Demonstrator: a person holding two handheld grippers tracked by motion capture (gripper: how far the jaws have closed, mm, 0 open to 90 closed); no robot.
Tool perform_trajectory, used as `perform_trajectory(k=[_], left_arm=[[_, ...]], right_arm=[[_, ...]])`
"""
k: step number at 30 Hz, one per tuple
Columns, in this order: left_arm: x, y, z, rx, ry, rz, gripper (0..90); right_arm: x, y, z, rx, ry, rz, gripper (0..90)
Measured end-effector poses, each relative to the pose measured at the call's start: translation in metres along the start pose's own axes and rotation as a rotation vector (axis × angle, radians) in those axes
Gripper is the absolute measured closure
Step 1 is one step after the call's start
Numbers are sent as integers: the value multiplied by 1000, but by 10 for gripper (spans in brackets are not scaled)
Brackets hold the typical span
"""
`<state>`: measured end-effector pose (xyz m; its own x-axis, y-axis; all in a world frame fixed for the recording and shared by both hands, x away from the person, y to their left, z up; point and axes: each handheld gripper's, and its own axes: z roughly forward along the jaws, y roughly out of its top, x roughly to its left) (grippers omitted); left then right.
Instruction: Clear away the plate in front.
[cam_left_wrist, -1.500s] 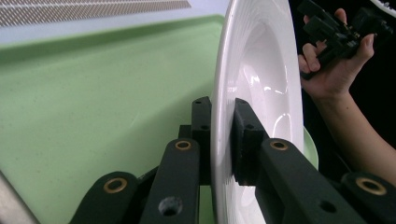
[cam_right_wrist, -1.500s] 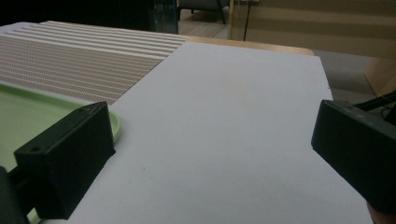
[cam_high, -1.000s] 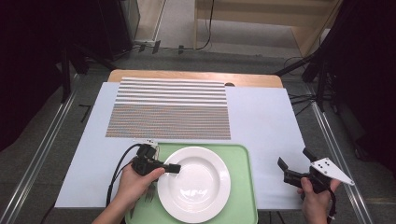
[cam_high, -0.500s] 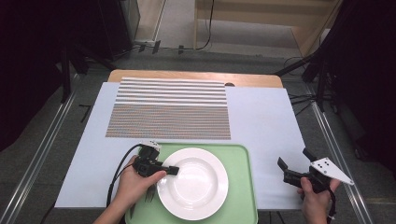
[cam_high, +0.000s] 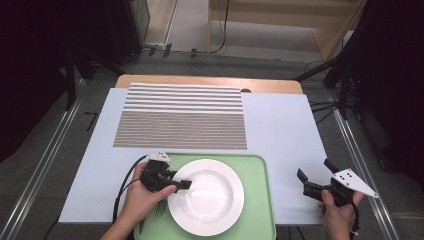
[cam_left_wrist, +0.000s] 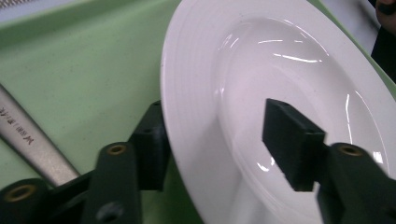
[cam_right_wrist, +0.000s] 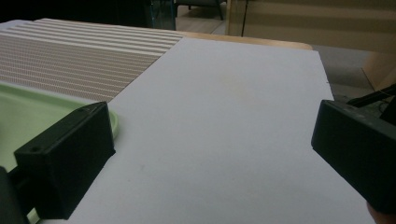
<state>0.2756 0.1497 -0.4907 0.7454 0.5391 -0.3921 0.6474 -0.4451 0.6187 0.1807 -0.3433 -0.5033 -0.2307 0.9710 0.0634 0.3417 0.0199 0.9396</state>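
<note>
A white plate (cam_high: 206, 196) sits on a pale green tray (cam_high: 260, 200) at the near edge of a table (cam_high: 280, 125) covered with a white sheet. The person's left hand (cam_high: 142, 192) comes in from the bottom of the high view, forearm angled up and to the right, holding the left tongs (cam_high: 181, 184) level and pointing right at the plate's left rim. In the left gripper view, the left tongs (cam_left_wrist: 215, 140) straddle that rim: one jaw lies under the outer edge against the tray, the other hangs over the plate's inner slope. The jaws have just been opening and now stand apart, with the rim between them but no pad pressing on it. The plate rests flat on the tray. Just left of the plate, partly under the hand, a fork (cam_high: 159, 209) lies on the tray; its metal handle (cam_left_wrist: 28, 140) crosses the lower left of the left gripper view.

The right hand (cam_high: 340, 212) is at the lower right, well apart from the tray, gripping the right tongs (cam_high: 312, 175) from below with the wrist upright. These tongs point left and slightly away over the bare white sheet. Their jaws stand wide apart with nothing between them, as the right gripper view (cam_right_wrist: 210, 158) shows. Beyond the tray lies a striped mat (cam_high: 182, 117).
</note>
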Motion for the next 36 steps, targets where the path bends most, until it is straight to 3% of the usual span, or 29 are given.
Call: perform_trajectory(k=[5,6,7,8,9,10,12,15,21,27,32,36], left_arm=[[-5,2,-6,-61,7,36,195],[-5,2,-11,-106,-22,57,148],[-5,2,-11,-106,-22,57,144],[-7,1,-16,-142,-20,93,121],[-7,1,-16,-142,-20,93,79],[-7,1,-21,-175,-31,117,60],[-8,0,-26,-211,-4,129,0],[-7,-1,-30,-243,20,123,0],[-5,-4,-44,-321,52,165,0],[0,-6,-54,-350,73,170,0],[7,-14,-69,-402,119,175,0],[13,-21,-78,-420,148,166,0]], right_arm=[[0,0,0,-4,-2,-4,0],[1,0,0,-4,-2,1,0],[1,0,0,-4,-2,1,0],[1,0,0,-4,-2,0,0],[1,0,0,-3,-2,2,0],[1,0,0,-3,-2,2,0],[0,0,0,-8,-4,-7,0],[1,0,0,-4,-1,2,0],[2,-1,1,-1,0,6,0],[3,-1,1,-2,0,8,0],[2,-2,2,-3,0,-15,0],[4,-2,2,6,-2,-1,0]])
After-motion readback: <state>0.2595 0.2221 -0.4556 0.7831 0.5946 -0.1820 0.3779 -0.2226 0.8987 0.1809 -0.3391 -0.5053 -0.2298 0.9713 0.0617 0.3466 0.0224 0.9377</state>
